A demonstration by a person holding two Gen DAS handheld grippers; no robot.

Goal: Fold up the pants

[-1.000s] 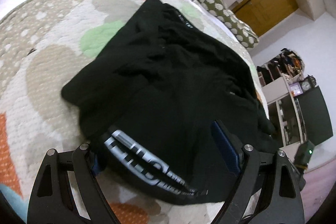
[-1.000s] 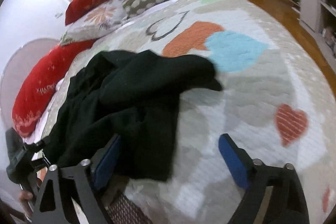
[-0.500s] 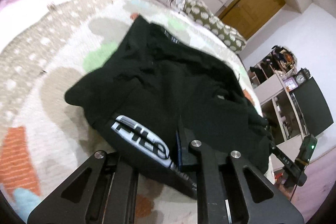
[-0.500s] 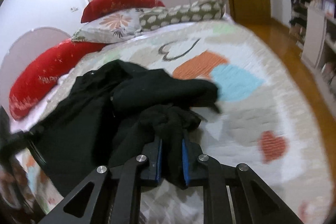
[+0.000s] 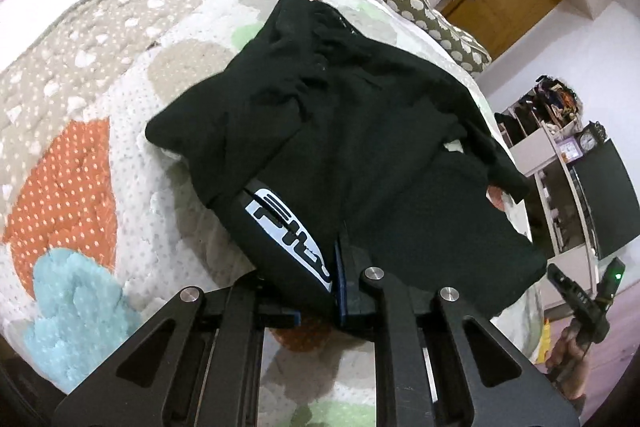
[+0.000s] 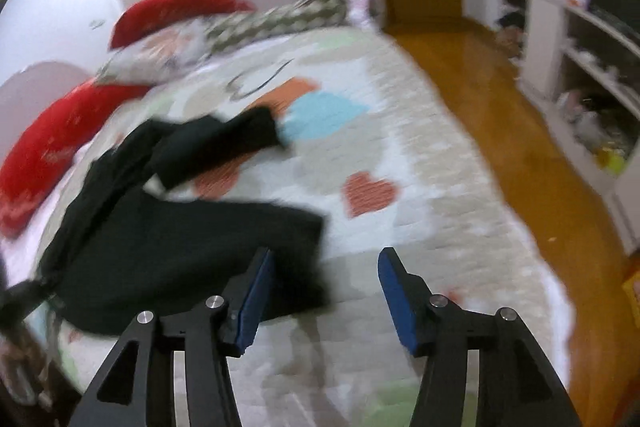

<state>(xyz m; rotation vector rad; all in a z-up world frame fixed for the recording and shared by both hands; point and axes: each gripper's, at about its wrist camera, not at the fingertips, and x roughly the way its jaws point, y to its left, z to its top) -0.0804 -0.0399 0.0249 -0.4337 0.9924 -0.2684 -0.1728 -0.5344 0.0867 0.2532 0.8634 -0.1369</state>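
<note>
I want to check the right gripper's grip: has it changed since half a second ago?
Yes. The right gripper was shut on the black pants and is now open, with the fabric lying on the quilt by its left finger.

Left gripper (image 5: pixel 335 291) with matte black angular linkage arms, triangular cutouts, round silver screw heads, thin blue fingertip pads, right gripper (image 6: pixel 326 297) of the same black frame, silver screws, thick bright blue pads (image 6: pixel 394 293)
</note>
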